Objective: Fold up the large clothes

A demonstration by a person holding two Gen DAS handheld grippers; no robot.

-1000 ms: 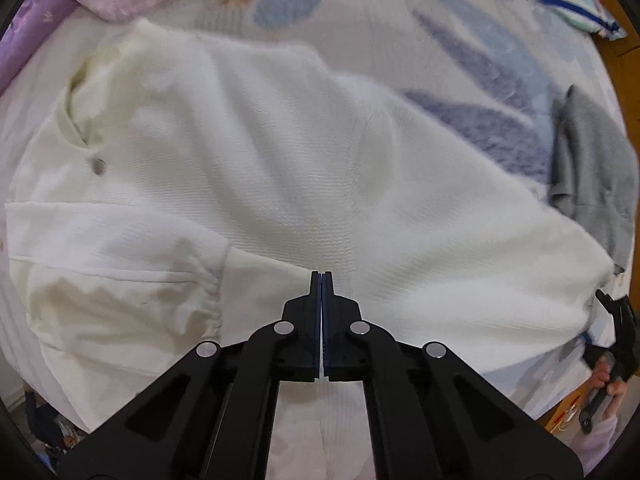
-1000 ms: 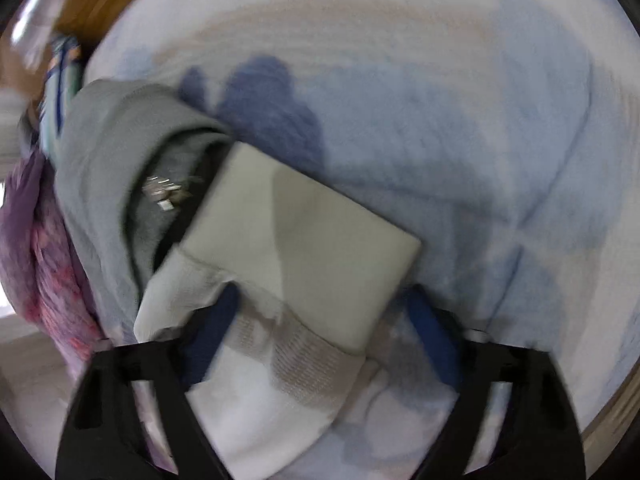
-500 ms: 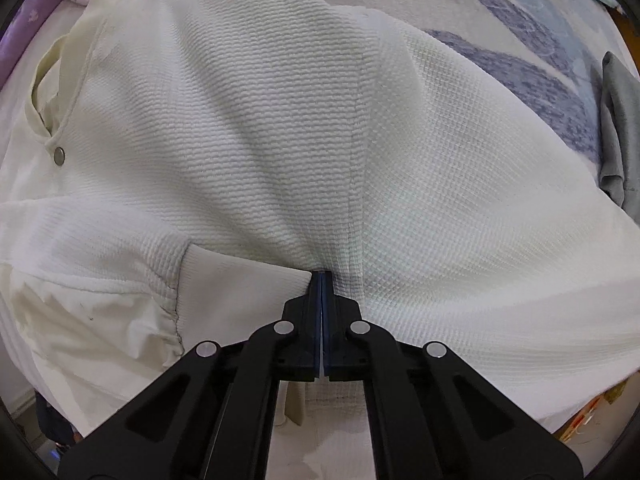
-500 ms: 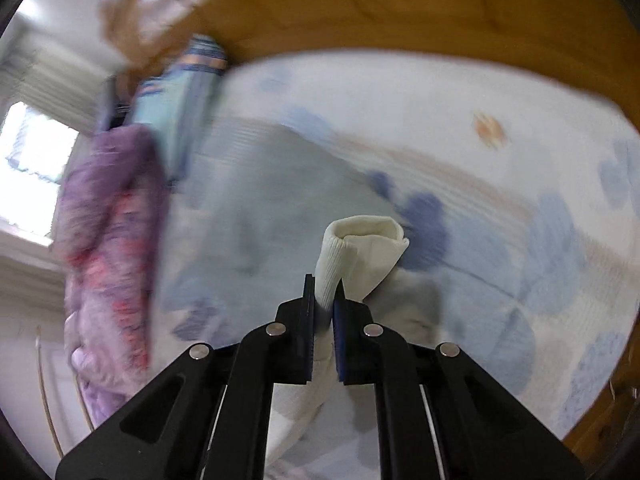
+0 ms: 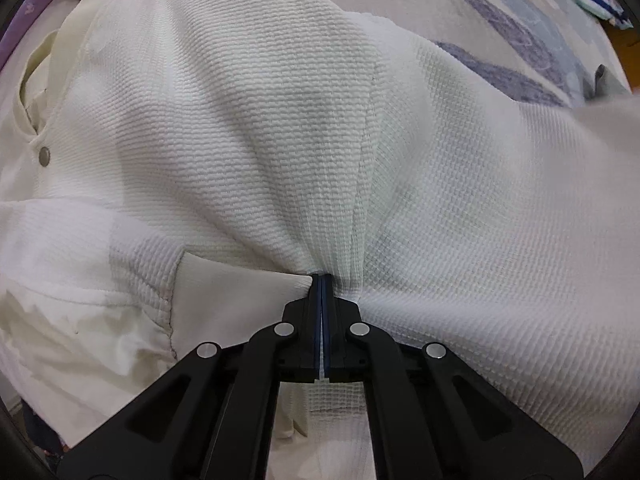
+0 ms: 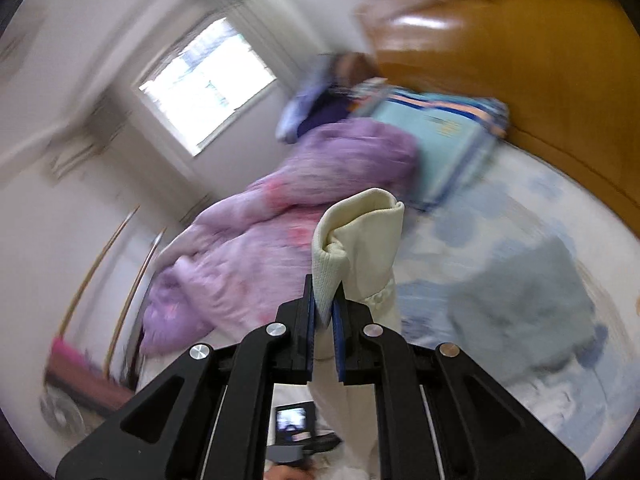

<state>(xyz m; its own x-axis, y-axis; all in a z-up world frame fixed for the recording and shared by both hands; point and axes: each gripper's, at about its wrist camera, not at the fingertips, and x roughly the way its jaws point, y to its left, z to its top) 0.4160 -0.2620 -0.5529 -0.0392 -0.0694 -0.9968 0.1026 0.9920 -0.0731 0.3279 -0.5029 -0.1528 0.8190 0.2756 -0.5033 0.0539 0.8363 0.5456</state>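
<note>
Cream waffle-knit jacket [image 5: 280,128], spread out, sleeve cuff [image 6: 360,232] raised

A bed [image 5: 500,32] carries everything here, its sheet pale with blue leaf shapes. The cream waffle-knit garment [image 5: 280,140] lies spread across most of it. Beyond the garment's collar, a purple-pink quilt [image 6: 280,232] is bunched at the bed's edge. Next to that quilt sits a folded turquoise blanket with blue stripes [image 6: 440,136]. A grey piece of clothing [image 6: 520,296] lies blurred, beside the garment.

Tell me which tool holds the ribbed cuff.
The right tool: it pinches the cream ribbed cuff. The left tool grips waffle-knit fabric instead.
</note>
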